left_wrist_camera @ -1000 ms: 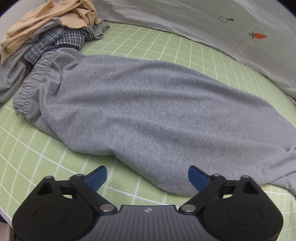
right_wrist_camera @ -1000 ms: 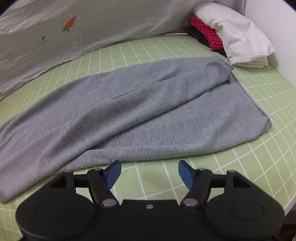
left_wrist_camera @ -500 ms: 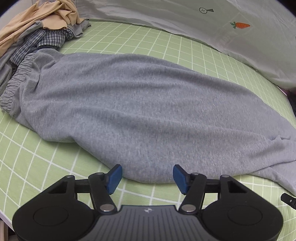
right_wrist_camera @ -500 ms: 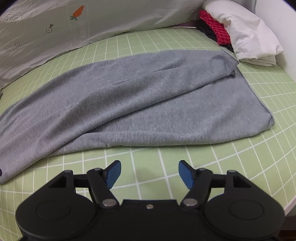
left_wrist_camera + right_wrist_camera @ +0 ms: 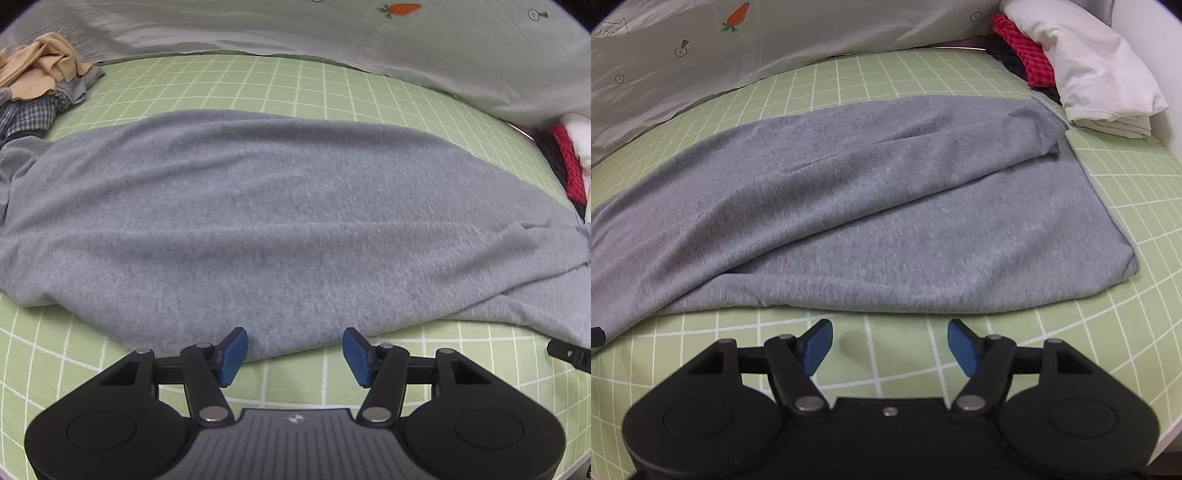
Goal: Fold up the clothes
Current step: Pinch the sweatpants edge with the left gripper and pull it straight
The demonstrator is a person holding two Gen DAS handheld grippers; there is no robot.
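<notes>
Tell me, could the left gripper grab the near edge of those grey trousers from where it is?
Probably yes. The left gripper sits right at the near edge of the grey trousers, jaws closing, nothing between them yet, and only bare green sheet around.

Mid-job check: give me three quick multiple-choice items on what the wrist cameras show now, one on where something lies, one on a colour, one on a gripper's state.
1. Where does the folded white bundle lie relative to the grey garment in the right wrist view?
A. Beyond its far right corner
B. On top of its middle
C. Under the gripper

2. What colour is the grid-lined sheet under the garment?
A. Blue
B. Light green
C. Brown

3. What is between the pads of the right gripper?
A. A fold of grey cloth
B. A red cloth
C. Nothing, only bare sheet below

Answers:
1. A, the bundle sits past the garment's far right corner, next to a red cloth.
2. B, light green with white lines.
3. C, the blue pads stand apart, short of the garment's near edge.
</notes>
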